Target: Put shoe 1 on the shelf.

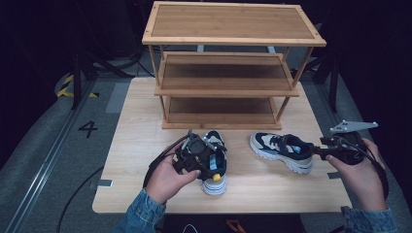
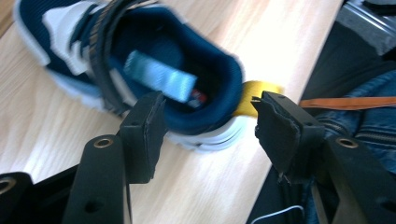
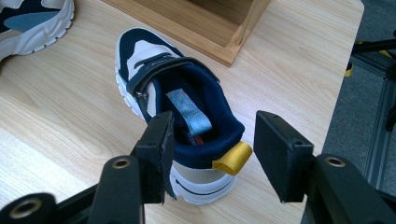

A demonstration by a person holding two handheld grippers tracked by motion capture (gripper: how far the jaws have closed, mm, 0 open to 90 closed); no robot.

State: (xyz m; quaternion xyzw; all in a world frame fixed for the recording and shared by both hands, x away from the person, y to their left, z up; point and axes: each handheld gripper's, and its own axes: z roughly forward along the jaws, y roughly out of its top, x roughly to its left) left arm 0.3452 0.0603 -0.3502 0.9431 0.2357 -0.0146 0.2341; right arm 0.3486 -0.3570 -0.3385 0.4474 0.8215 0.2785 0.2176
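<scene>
2 light, soft-collared sneakers on the worktop [image 1: 145, 121] before a shelf rack [image 1: 228, 68]. Left shoe [image 1: 214, 160] under the left hand-held gripper [image 1: 197, 160], jaws apart astride its heel. Right shoe [image 1: 282, 150] likewise, right hand-held gripper [image 1: 324, 151] spread. Padded heel collar judged the best hold.

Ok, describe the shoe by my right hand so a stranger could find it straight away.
Start at the bamboo rack on the wooden table. Two matching navy and white shoes lie in front of it. Yours is the right shoe, lying crosswise with its heel at the right gripper, while the other shoe points toward the rack.
</scene>
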